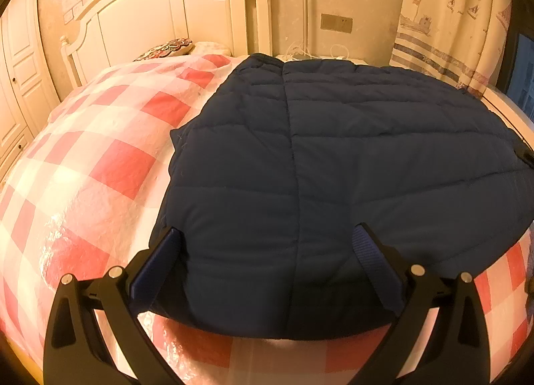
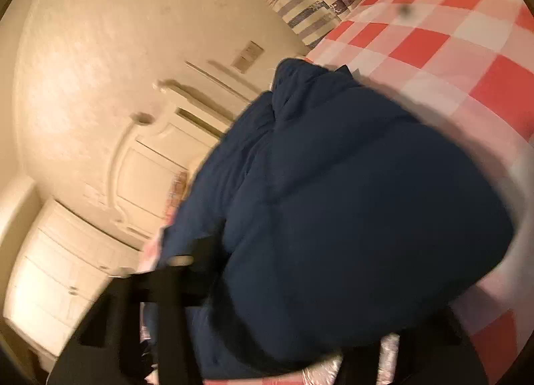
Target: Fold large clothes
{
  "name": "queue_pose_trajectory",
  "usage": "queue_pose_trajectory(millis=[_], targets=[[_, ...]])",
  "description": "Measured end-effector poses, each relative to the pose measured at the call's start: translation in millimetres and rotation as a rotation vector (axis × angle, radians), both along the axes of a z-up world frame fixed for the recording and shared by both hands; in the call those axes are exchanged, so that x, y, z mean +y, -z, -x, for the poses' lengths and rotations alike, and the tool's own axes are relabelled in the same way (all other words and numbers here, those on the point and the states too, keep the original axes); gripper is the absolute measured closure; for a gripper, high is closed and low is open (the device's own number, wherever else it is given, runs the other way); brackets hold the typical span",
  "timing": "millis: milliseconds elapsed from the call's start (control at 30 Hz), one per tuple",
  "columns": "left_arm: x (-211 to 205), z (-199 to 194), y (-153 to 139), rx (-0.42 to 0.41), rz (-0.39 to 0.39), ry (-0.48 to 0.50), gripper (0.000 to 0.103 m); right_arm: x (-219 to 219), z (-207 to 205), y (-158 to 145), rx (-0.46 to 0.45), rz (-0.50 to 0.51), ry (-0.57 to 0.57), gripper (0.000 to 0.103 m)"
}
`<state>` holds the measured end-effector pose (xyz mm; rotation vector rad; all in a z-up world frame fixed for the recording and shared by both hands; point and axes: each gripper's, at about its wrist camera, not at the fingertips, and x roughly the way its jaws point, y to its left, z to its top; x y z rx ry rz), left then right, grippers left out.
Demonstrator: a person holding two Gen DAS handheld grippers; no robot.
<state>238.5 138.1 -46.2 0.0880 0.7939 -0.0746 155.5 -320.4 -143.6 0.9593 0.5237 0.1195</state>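
The navy jacket (image 1: pixel 333 164) lies flat on my checked bedspread (image 1: pixel 100 158), its long axis running from 6 o'clock near me up to 12 o'clock, far end toward the headboard (image 1: pixel 167 7). My left claw (image 1: pixel 267 244) stands released, its pads spread wide to either side of the near hem and not pinching it. In the right wrist view the picture is blurred and tilted; the jacket bulges up before my right claw (image 2: pixel 267 301), and I cannot tell whether its pads press the cloth. At 11 o'clock a patterned pillow (image 1: pixel 167 47) lies; at 1 o'clock a curtain (image 1: pixel 447 17) hangs; at 9 o'clock a wardrobe (image 1: pixel 20 61) stands.
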Motion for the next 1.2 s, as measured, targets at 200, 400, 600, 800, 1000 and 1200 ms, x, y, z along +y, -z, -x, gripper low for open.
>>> queue_pose_trajectory(millis=[200,400,600,800,1000,1200], targets=[[-15,32,-16,-0.011,-0.047,0.056,0.003,-18,54,-6,-0.112,-0.044,-0.024,0.074],[-75,65,-78,-0.124,-0.059,0.209,0.002,-51,112,-12,-0.161,-0.036,0.022,0.074],[-196,8,-88,-0.034,-0.075,0.29,0.002,-49,166,-19,-0.161,0.109,0.018,0.074],[-289,-74,-47,0.029,-0.217,0.218,0.002,-46,172,-23,-0.146,0.183,-0.005,0.074],[-289,-111,3,0.176,-0.178,0.218,0.002,-44,162,-31,-0.147,0.24,-0.021,0.074],[-254,-48,-43,0.012,-0.074,0.261,0.005,-46,158,-32,-0.138,0.252,-0.011,0.074]])
